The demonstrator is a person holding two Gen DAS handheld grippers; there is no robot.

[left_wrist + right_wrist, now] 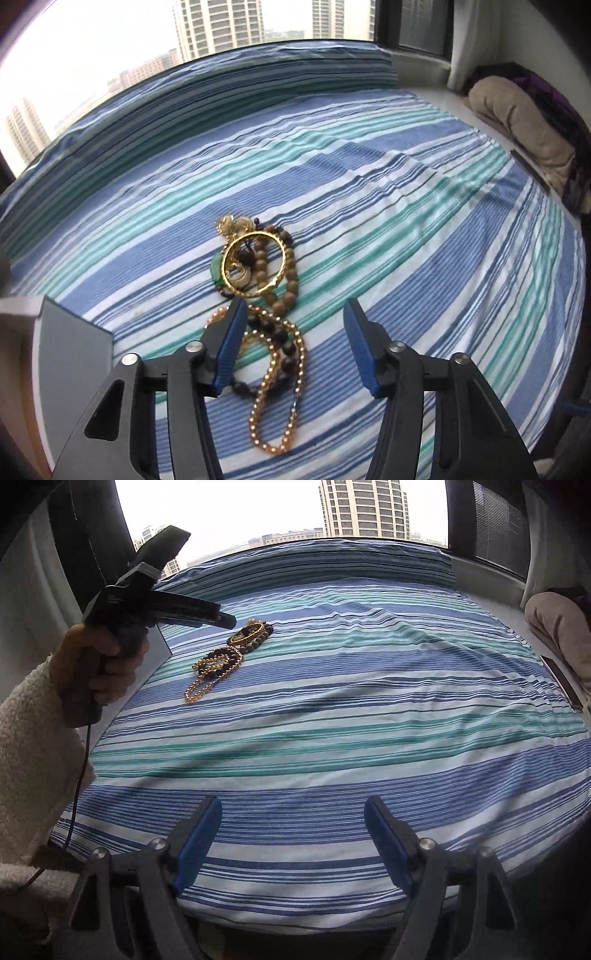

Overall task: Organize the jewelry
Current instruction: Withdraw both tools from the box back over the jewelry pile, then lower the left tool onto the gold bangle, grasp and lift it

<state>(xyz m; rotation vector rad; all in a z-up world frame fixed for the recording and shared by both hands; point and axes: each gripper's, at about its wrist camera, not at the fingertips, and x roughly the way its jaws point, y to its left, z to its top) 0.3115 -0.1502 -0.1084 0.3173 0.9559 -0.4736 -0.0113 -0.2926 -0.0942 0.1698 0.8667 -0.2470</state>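
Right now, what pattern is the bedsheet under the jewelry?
Bedsheet: blue, teal and white stripes, clearest in the right wrist view.

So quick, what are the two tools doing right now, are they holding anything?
Left tool: open, empty, over the gold chain.
Right tool: open, empty, over the striped sheet.

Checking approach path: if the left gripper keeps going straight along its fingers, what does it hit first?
Most likely the gold bead chain tangled with dark beads, lying between the open left gripper fingers on the striped sheet. The gold bangle sits farther on. Depth is uncertain.
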